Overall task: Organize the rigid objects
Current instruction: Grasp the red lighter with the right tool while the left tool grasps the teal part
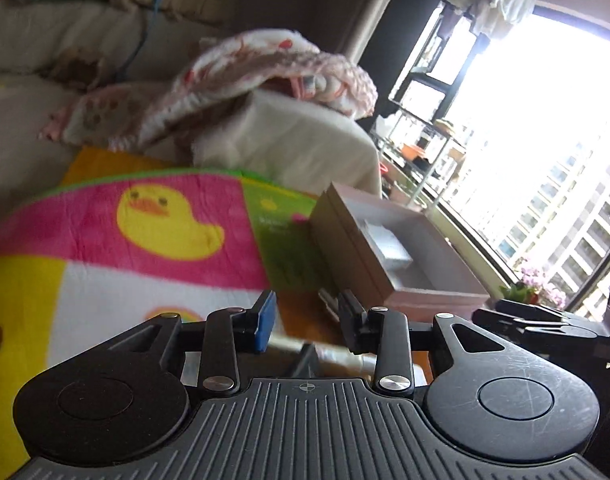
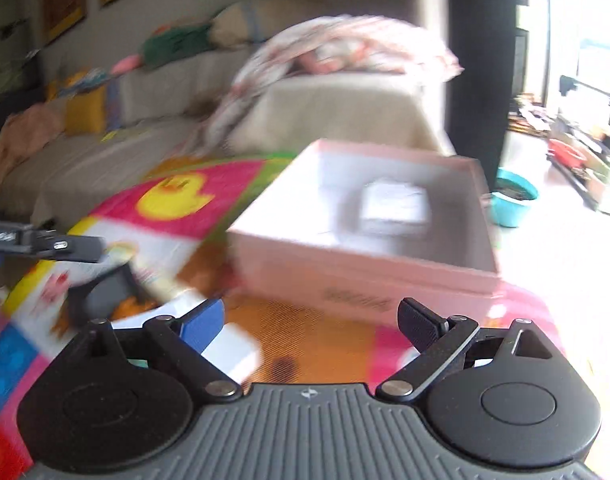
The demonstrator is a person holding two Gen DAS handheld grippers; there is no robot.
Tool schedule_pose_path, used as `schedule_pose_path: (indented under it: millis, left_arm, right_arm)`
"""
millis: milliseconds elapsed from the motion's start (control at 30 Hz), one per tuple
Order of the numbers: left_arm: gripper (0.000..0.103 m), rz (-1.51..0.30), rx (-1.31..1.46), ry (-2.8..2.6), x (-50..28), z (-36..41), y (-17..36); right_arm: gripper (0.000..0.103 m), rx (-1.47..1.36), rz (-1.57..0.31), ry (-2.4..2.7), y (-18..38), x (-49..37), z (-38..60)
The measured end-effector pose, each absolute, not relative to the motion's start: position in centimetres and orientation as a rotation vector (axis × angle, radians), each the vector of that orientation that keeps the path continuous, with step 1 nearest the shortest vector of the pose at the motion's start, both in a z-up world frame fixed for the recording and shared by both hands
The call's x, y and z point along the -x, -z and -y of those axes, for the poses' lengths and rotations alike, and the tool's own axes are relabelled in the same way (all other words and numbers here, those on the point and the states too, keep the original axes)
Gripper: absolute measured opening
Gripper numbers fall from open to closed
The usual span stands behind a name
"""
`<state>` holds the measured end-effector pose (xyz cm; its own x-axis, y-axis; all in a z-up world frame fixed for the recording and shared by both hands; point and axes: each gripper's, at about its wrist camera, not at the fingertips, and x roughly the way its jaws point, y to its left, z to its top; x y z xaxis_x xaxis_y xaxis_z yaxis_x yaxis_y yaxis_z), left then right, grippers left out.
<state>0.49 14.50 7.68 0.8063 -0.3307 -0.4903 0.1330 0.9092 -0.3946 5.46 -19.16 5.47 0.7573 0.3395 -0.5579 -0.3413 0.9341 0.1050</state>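
A pink open box (image 2: 365, 272) sits on the colourful duck-print mat (image 2: 177, 200), with a small white-grey item (image 2: 393, 204) inside. It also shows in the left wrist view (image 1: 421, 292), right of centre, with the item (image 1: 385, 248) in it. My left gripper (image 1: 307, 322) is narrowed around a pale cylindrical object (image 1: 329, 354) that lies across between the fingers. My right gripper (image 2: 313, 320) is open and empty, just in front of the box's near wall. The left gripper's tip (image 2: 61, 246) shows at the left edge of the right wrist view.
A beige sofa (image 1: 297, 140) with a pink patterned blanket (image 1: 273, 68) stands behind the mat. A teal basin (image 2: 513, 200) is on the floor to the right. Shelves and a bright window (image 1: 545, 140) are at the right. Small white items (image 2: 233, 352) lie on the mat.
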Motion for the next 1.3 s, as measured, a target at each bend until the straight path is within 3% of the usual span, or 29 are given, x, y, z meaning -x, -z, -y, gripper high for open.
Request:
schedule_pose_path:
  millis: [67,100,167,200,367,533,767,867,933,967,1300]
  left_arm:
    - [0.038,-0.601,0.346,0.260,-2.4,-13.5,-8.4]
    - [0.038,-0.628,0.335,0.272,-3.7,-12.7,-8.4]
    - [0.038,-0.679,0.301,0.276,-7.0,-11.0,-7.5]
    - [0.037,-0.704,0.287,0.267,-8.6,-10.2,-6.8]
    - [0.025,-0.865,0.187,0.240,-14.4,-7.8,-2.9]
    - [0.015,-0.926,0.193,0.307,-13.0,-8.6,-2.0]
    - [0.018,-0.867,0.279,0.352,-7.1,-10.7,-3.4]
    - [0.018,-0.746,0.214,0.341,-2.9,-10.7,-6.0]
    - [0.019,-0.703,0.156,0.383,-0.4,-10.3,-7.0]
    - [0.019,-0.700,0.129,0.406,0.6,-9.9,-7.2]
    - [0.026,-0.724,-0.054,0.349,3.4,-5.9,-5.0]
  right_arm:
    - [0.094,-0.091,-0.567,-0.268,-5.8,-6.5,22.1]
    - [0.089,-0.132,-0.563,-0.222,-5.7,-7.4,23.3]
    - [0.066,-0.180,-0.592,-0.156,-5.3,-9.6,24.8]
    - [0.049,-0.204,-0.623,-0.139,-4.8,-10.9,25.3]
    - [0.034,-0.295,-0.740,-0.181,-2.9,-13.2,25.0]
    - [0.035,-0.242,-0.733,-0.218,-3.2,-13.5,23.1]
    - [0.036,-0.192,-0.678,-0.252,-3.7,-13.5,21.8]
    - [0.052,-0.130,-0.604,-0.242,-4.7,-10.5,22.4]
    - [0.079,-0.089,-0.580,-0.280,-5.4,-8.2,22.5]
    - [0.082,-0.079,-0.583,-0.316,-5.4,-7.3,22.5]
    - [0.085,0.100,-0.660,-0.485,-3.1,-1.6,17.8]
